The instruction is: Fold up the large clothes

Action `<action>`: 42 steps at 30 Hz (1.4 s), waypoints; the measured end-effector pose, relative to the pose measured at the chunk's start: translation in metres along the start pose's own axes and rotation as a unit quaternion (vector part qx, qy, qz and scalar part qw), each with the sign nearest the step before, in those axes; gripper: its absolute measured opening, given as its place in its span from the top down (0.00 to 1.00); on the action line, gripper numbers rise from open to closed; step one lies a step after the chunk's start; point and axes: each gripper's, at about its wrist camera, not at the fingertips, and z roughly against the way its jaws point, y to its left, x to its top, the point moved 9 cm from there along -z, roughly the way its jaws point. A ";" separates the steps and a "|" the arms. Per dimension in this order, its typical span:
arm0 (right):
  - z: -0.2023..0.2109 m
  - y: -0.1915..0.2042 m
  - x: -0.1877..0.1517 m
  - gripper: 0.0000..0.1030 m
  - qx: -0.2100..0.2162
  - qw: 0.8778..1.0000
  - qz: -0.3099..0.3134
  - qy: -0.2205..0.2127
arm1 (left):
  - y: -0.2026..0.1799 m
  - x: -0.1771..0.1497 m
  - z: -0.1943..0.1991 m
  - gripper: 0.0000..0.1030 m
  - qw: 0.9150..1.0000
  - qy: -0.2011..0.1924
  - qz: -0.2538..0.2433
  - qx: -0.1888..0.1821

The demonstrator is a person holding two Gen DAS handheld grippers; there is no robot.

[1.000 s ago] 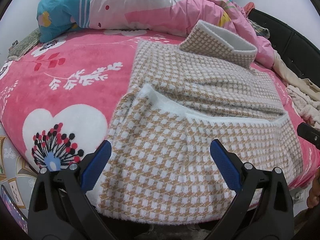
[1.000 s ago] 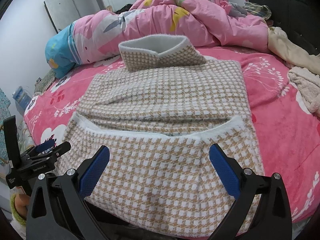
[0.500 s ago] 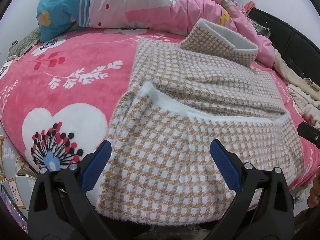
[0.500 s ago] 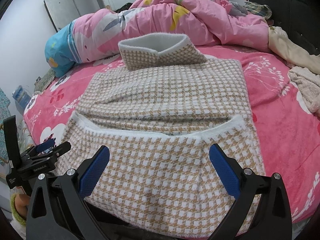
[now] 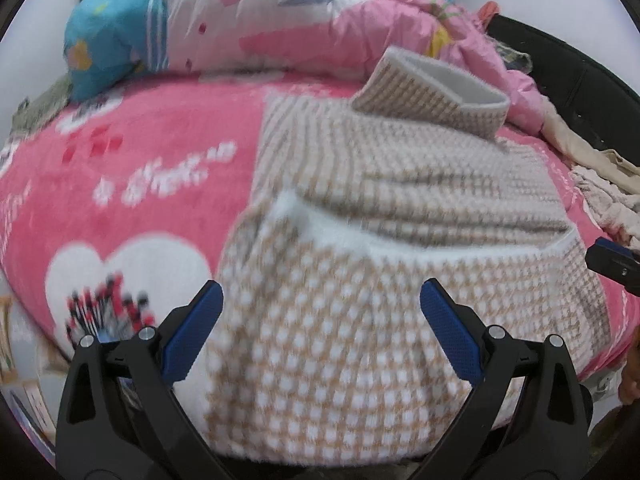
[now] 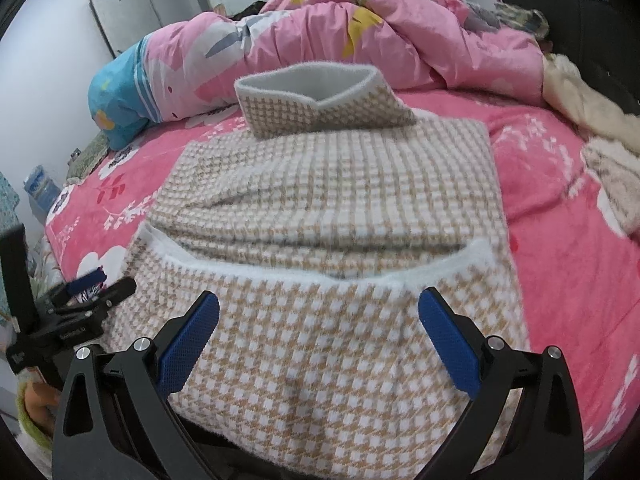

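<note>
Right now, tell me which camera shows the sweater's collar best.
The right wrist view: the collar faces the camera, both flaps and its white lining sharp. The left wrist view catches the collar obliquely from one side, one end foreshortened.

The left claw (image 5: 320, 320) and the right claw (image 6: 319, 322) both stand wide open with blue pads (image 5: 191, 334) spread and nothing between them, each level and side by side, the left one also visible from the right wrist.
</note>
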 end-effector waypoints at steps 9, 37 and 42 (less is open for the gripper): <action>0.001 -0.022 0.085 0.06 -0.028 0.998 0.039 -0.034 | -0.014 0.109 -0.009 0.07 0.996 -0.050 -0.028 -0.063; -0.166 -0.073 0.132 0.06 -0.023 0.994 0.018 0.109 | -0.045 0.159 -0.178 0.07 0.994 0.068 -0.086 -0.021; -0.171 -0.072 0.123 0.06 -0.037 0.992 0.029 0.114 | -0.044 0.150 -0.183 0.07 0.994 0.073 -0.082 -0.017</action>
